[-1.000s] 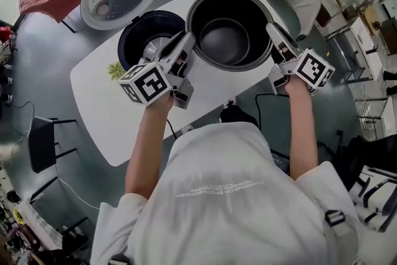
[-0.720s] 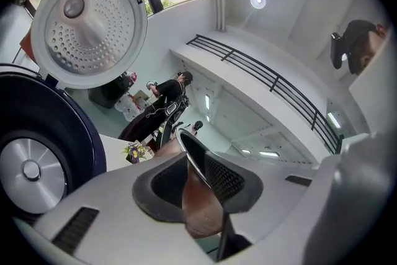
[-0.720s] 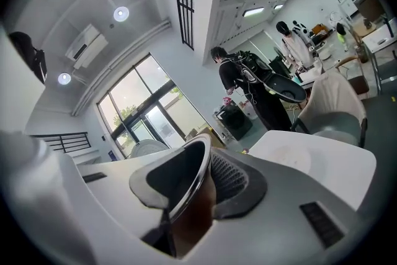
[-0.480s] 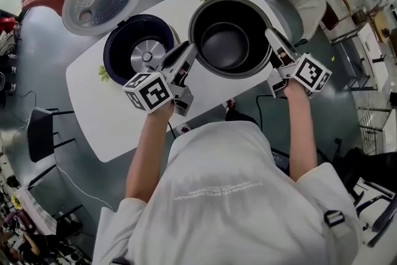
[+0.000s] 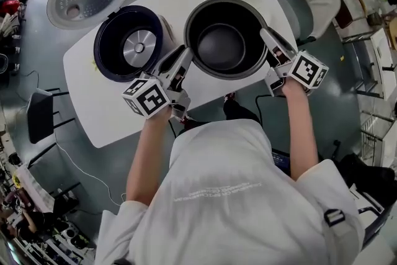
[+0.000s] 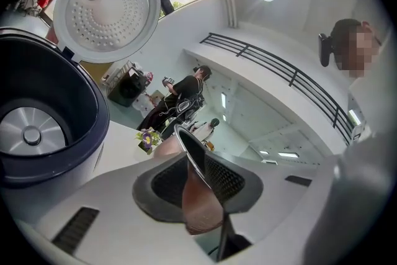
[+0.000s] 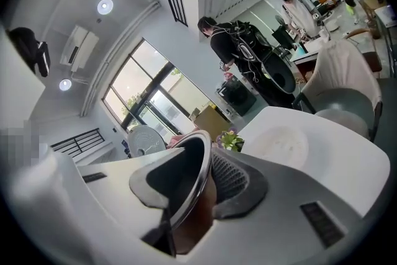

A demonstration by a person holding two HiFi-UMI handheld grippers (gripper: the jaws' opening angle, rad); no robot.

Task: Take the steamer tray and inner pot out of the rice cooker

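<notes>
1. the inner pot [image 5: 223, 40] is out of the rice cooker [image 5: 133, 43], just to its right over the bench [image 5: 105, 115].
2. the left tongs [image 5: 185, 58] and right tongs [image 5: 268, 40] each clamp its thin rim on opposite sides.
3. it is probably stiff, smooth and slippery; hold it level by the rim.

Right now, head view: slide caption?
Left gripper and right gripper clamp the pot by its rim beside the open rice cooker.

The right gripper [image 7: 200, 178] pinches the pot [image 7: 188, 228] by its rim, one pad inside, one outside. At one o'clock of the jaws, flowers [image 7: 231, 141] stand on the white table [image 7: 338, 161]; a person in black [image 7: 232, 40] stands at twelve.
</notes>
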